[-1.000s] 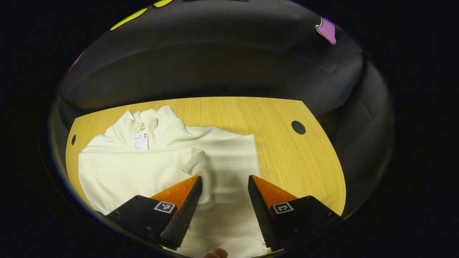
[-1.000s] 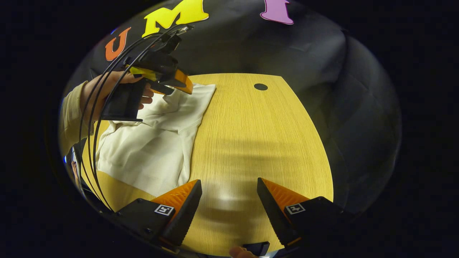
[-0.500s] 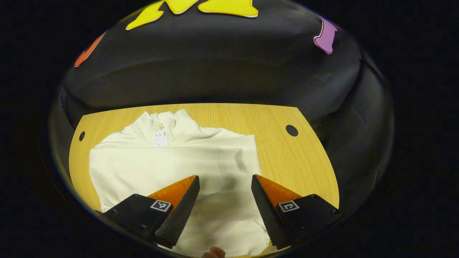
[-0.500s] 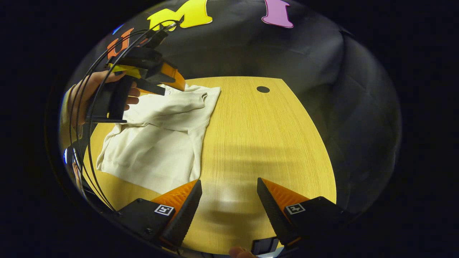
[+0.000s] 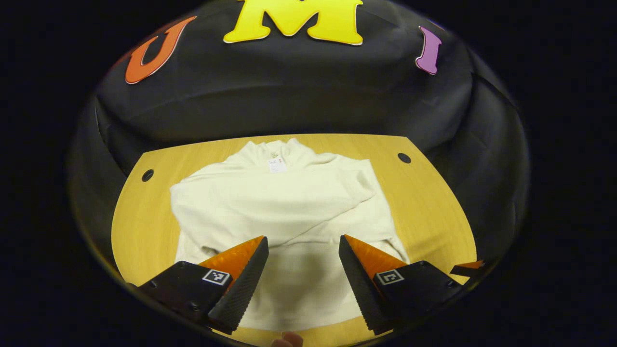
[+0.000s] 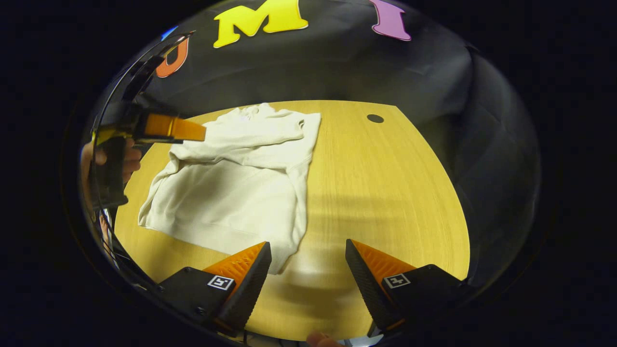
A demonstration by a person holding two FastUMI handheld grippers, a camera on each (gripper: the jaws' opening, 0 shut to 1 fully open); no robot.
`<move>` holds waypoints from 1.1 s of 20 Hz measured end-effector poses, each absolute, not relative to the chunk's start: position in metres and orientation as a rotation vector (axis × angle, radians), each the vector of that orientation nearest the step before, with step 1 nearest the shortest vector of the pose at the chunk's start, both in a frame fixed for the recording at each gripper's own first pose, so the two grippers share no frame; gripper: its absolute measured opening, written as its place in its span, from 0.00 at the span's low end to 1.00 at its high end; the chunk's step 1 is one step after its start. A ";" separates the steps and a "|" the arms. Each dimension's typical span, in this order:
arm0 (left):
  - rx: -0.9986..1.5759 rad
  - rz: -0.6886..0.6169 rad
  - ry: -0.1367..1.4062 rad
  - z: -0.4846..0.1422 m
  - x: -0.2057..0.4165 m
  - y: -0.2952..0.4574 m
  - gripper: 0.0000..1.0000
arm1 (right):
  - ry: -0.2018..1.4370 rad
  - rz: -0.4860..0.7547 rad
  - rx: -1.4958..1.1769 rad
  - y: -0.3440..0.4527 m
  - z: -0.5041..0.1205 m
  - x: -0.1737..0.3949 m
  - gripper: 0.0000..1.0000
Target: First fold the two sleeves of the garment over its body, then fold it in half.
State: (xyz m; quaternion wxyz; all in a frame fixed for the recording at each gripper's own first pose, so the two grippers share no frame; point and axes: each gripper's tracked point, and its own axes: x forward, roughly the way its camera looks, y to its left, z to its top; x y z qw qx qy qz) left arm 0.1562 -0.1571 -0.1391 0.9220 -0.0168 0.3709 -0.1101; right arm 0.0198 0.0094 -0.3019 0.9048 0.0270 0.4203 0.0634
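The left gripper view looks from above the near edge of the wooden table (image 5: pixel 424 202) toward the booth wall, over the white garment (image 5: pixel 284 202). The right gripper view sits farther right, facing the same way. Both share garment (image 6: pixel 241 168) and table (image 6: pixel 381 193).

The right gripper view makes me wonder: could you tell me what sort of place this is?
Probably a recording booth, not a home: black cloth wall closes in a bare wooden table with a cable hole, where a white garment lies between two handheld grippers.
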 end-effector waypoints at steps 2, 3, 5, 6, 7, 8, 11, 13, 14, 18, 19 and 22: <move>-0.068 -0.182 0.792 -0.154 0.135 -0.127 0.94 | 0.887 0.137 0.042 0.023 -0.307 0.016 0.96; -0.089 -0.153 0.813 -0.163 0.122 -0.111 0.94 | 0.895 0.143 0.046 0.031 -0.309 0.015 0.96; -0.126 -0.112 0.847 -0.180 0.099 -0.084 0.94 | 0.906 0.159 0.043 0.048 -0.312 0.017 0.96; -0.127 -0.090 0.862 -0.189 0.089 -0.070 0.94 | 0.908 0.163 0.031 0.055 -0.314 0.019 0.96; -0.122 -0.072 0.874 -0.197 0.079 -0.057 0.94 | 0.912 0.163 0.019 0.060 -0.315 0.020 0.96; -0.114 -0.055 0.887 -0.204 0.069 -0.042 0.94 | 0.920 0.169 0.015 0.066 -0.317 0.021 0.96; -0.093 0.036 0.898 -0.212 0.047 0.002 0.94 | 0.943 0.163 -0.004 0.074 -0.326 0.024 0.96; -0.117 0.073 0.911 -0.215 0.037 0.018 0.94 | 0.960 0.152 -0.020 0.074 -0.332 0.024 0.96; -0.128 0.090 0.921 -0.218 0.032 0.024 0.94 | 0.965 0.140 -0.032 0.071 -0.336 0.025 0.96; -0.183 0.108 0.981 -0.231 0.019 0.026 0.94 | 0.993 0.098 -0.044 0.059 -0.345 0.027 0.96; -0.184 0.101 1.002 -0.248 0.024 0.038 0.94 | 0.997 0.086 -0.042 0.055 -0.347 0.028 0.96; -0.179 0.088 1.052 -0.255 0.015 0.020 0.94 | 1.050 0.038 -0.022 0.043 -0.361 0.025 0.96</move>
